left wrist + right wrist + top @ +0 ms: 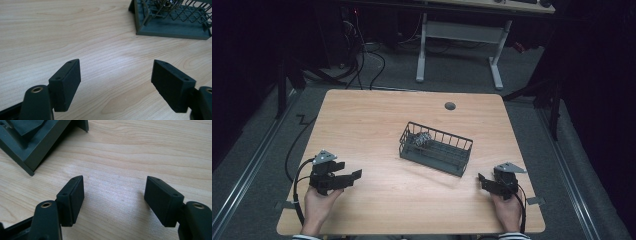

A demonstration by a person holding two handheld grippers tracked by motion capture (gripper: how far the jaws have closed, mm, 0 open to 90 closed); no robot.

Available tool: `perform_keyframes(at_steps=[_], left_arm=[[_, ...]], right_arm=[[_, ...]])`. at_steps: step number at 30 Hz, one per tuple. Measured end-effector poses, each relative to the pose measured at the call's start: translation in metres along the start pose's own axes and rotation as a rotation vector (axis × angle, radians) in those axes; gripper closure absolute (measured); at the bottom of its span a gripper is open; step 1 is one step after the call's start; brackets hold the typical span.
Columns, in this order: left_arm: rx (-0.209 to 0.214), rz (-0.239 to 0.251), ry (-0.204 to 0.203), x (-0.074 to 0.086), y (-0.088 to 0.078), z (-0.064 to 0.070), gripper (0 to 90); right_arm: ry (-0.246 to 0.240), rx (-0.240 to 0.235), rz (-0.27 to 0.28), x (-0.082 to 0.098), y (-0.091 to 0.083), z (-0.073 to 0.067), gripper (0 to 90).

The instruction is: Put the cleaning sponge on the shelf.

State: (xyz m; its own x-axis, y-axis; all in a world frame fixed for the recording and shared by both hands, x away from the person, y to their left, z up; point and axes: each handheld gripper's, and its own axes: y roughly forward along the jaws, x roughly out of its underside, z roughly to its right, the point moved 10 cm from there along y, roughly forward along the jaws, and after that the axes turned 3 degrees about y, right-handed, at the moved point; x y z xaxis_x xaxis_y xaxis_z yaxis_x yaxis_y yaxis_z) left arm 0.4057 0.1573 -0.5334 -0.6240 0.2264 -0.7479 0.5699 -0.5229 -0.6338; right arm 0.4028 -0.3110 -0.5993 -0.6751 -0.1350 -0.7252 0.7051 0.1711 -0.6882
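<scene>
A dark green wire basket [436, 149] stands near the middle of the wooden table [362, 120], with a small metallic ball-like object [422, 139] in its left end. My left gripper [354, 176] rests low at the table's front left, held by a hand, jaws apart with nothing between them. In the left gripper view my left gripper [116, 80] looks over bare wood toward the basket [172, 27] at the top right. My right gripper [481, 180] sits at the front right, open and empty. The right gripper view has my right gripper [114, 195] over bare wood, the basket's corner [32, 147] at upper left.
A round cable hole [450, 106] lies near the table's far edge. Cables trail off the left side to the floor. A white desk frame [459, 47] stands behind the table. Bare wood lies between both grippers and the basket.
</scene>
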Motion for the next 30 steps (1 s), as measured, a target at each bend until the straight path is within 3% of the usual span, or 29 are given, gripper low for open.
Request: perform_keyframes(at_steps=[8,10,20,30], left_arm=[[0.001,-0.009,-0.036,0.016,0.005,-0.001,24.2],[-0.016,-0.015,-0.043,0.022,0.008,-0.004,24.2],[-0.092,-0.070,-0.010,0.037,0.024,-0.009,24.8],[-0.161,-0.057,0.012,0.039,0.036,-0.019,25.3]], right_arm=[[0.001,0.001,0.000,0.000,0.000,0.000,32.4],[0.000,0.001,0.000,0.000,0.000,0.000,32.4],[0.001,0.001,-0.001,0.000,0.000,0.000,32.4],[0.000,0.001,-0.001,0.000,0.000,0.000,32.4]])
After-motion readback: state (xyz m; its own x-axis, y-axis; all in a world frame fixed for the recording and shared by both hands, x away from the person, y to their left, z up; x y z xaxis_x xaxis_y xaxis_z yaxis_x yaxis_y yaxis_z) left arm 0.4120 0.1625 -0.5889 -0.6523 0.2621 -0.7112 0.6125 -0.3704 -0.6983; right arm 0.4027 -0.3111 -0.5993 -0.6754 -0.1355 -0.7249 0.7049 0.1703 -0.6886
